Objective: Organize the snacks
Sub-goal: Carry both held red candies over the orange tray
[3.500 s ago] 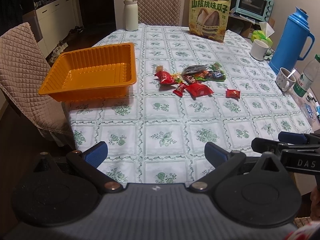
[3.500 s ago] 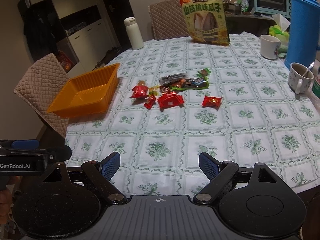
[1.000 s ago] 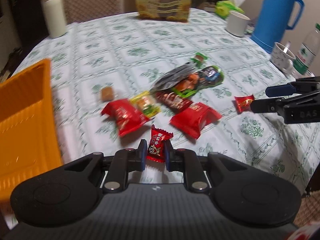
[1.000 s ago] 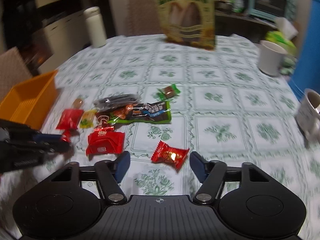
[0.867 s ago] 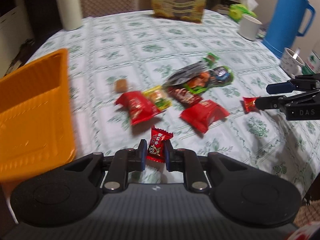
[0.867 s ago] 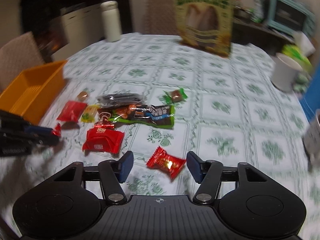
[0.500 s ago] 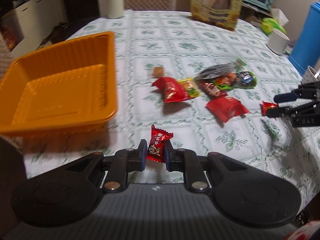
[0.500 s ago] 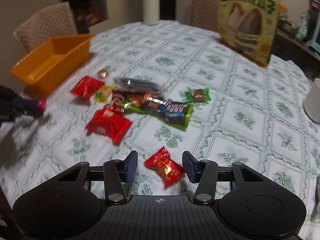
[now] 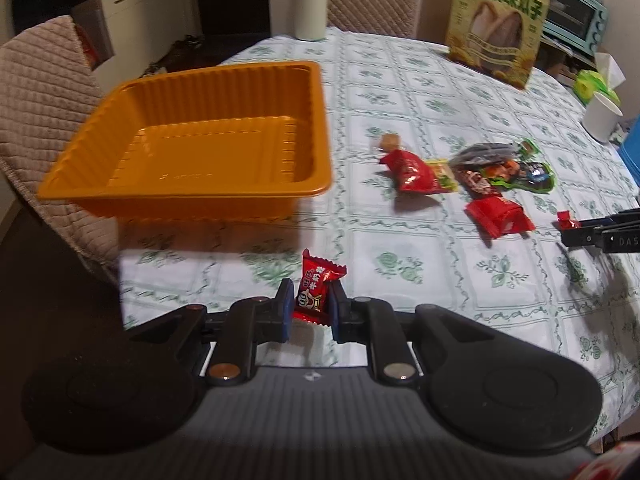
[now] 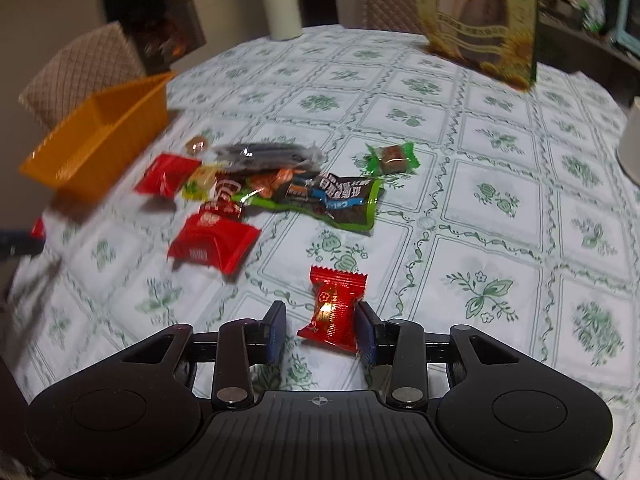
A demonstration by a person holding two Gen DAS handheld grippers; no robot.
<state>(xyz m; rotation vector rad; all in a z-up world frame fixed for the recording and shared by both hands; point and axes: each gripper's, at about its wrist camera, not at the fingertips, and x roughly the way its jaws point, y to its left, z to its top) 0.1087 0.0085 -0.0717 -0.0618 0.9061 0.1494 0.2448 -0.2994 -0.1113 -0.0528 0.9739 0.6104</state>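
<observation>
Just in front of the orange tray (image 9: 192, 148), above the patterned tablecloth (image 9: 400, 92), a small red candy (image 9: 316, 290) is clamped between the closed jaws of the left gripper (image 9: 309, 312). Further right, a shiny red candy (image 10: 335, 308) lying on the cloth is flanked by the right gripper (image 10: 322, 334), whose jaws have just been closing; the right pad seems to touch the wrapper while the left is still apart from it. The other snacks (image 10: 256, 192) are left heaped beside the tray.

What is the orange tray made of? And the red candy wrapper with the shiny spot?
The orange tray looks like thin moulded plastic: its walls are ribbed and its smooth floor gives a soft shine. The red candy wrapper looks like glossy plastic film or foil; it has a bright glint, crinkles and zigzag-cut ends. Which of the two cannot be told.
</observation>
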